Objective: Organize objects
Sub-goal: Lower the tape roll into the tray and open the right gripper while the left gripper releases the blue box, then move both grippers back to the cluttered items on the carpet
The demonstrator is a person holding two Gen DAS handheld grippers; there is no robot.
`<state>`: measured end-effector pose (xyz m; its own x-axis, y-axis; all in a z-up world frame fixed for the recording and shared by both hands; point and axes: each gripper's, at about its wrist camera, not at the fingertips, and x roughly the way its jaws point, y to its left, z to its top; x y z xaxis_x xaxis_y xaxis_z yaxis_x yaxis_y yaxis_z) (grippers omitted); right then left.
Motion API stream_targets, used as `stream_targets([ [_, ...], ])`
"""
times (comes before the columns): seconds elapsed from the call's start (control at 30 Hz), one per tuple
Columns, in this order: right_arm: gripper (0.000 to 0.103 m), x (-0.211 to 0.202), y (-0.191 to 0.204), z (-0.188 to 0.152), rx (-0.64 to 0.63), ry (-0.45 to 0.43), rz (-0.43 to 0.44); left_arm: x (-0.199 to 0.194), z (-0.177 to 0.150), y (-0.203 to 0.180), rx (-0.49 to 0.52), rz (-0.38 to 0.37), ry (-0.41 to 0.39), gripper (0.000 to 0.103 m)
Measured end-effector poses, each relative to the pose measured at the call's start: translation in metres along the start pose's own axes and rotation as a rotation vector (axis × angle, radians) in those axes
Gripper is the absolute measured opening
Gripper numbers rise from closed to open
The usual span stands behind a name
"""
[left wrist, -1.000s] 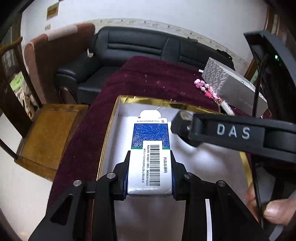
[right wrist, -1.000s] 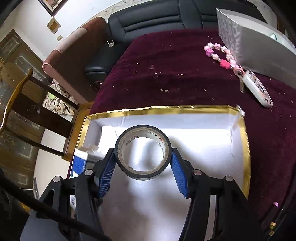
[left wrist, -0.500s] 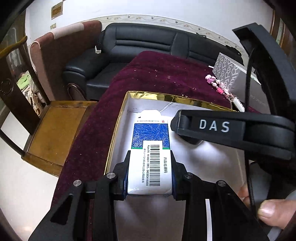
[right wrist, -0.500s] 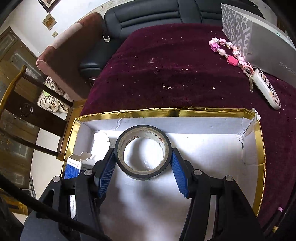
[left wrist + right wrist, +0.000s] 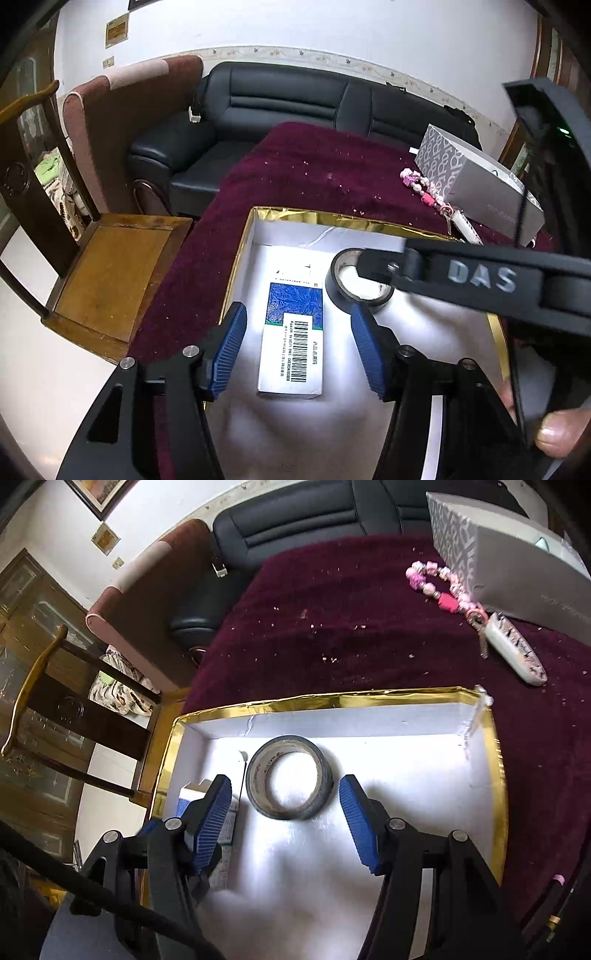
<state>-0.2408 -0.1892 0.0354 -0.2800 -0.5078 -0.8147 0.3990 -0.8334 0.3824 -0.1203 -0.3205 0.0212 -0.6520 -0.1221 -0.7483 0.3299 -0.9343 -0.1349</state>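
Observation:
A white box with a gold rim (image 5: 280,214) (image 5: 332,701) sits on the maroon cloth. A blue-and-white carton with a barcode (image 5: 293,332) lies flat on its floor, partly seen in the right wrist view (image 5: 231,819). A black tape roll (image 5: 290,777) (image 5: 341,284) lies flat beside it. My left gripper (image 5: 297,345) is open above the carton, not touching it. My right gripper (image 5: 286,818) is open just behind the roll, apart from it. The right gripper's body crosses the left wrist view and hides part of the roll.
A pink bead chain (image 5: 441,587) with a white key fob (image 5: 513,651) lies on the cloth (image 5: 351,627) by a grey patterned box (image 5: 517,554). A wooden chair (image 5: 107,266) stands left of the table, a black sofa (image 5: 295,107) behind it.
Both grippers have opened. The carton and the tape roll were let go and now lie on the box floor. Both grippers have pulled back a little.

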Motion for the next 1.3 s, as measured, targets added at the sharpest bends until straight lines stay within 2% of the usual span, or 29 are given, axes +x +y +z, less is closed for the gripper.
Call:
stream_targets([
  [0.27,0.060,-0.031,-0.011,-0.017,-0.006,-0.048,-0.031,-0.006,0.000,0.000,-0.003,-0.005,-0.018,0.053],
  [0.47,0.061,-0.072,-0.036,-0.042,0.023,-0.097,0.022,-0.012,-0.001,-0.003,0.004,-0.010,-0.047,0.053],
  [0.67,0.061,-0.108,-0.061,-0.097,0.048,-0.128,0.118,-0.029,-0.005,-0.015,0.055,-0.048,-0.096,0.053],
  [0.8,0.061,-0.147,-0.084,-0.141,0.036,-0.163,0.131,-0.043,-0.010,-0.037,0.160,-0.100,-0.115,0.053],
  [0.93,0.061,-0.195,-0.119,-0.174,0.032,-0.238,0.029,-0.060,-0.028,-0.080,0.324,-0.177,-0.096,0.053],
  [1.03,0.070,-0.226,-0.146,-0.195,0.051,-0.294,-0.039,-0.074,-0.046,-0.114,0.419,-0.231,-0.091,0.053],
  [1.07,0.070,-0.233,-0.155,-0.202,0.065,-0.312,-0.050,-0.078,-0.052,-0.124,0.448,-0.247,-0.080,0.053],
  [1.2,0.069,-0.240,-0.183,-0.217,0.111,-0.334,-0.061,-0.089,-0.067,-0.154,0.520,-0.257,-0.052,0.053],
  [1.3,0.069,-0.238,-0.196,-0.226,0.133,-0.341,-0.077,-0.091,-0.076,-0.172,0.548,-0.275,0.004,0.053],
])
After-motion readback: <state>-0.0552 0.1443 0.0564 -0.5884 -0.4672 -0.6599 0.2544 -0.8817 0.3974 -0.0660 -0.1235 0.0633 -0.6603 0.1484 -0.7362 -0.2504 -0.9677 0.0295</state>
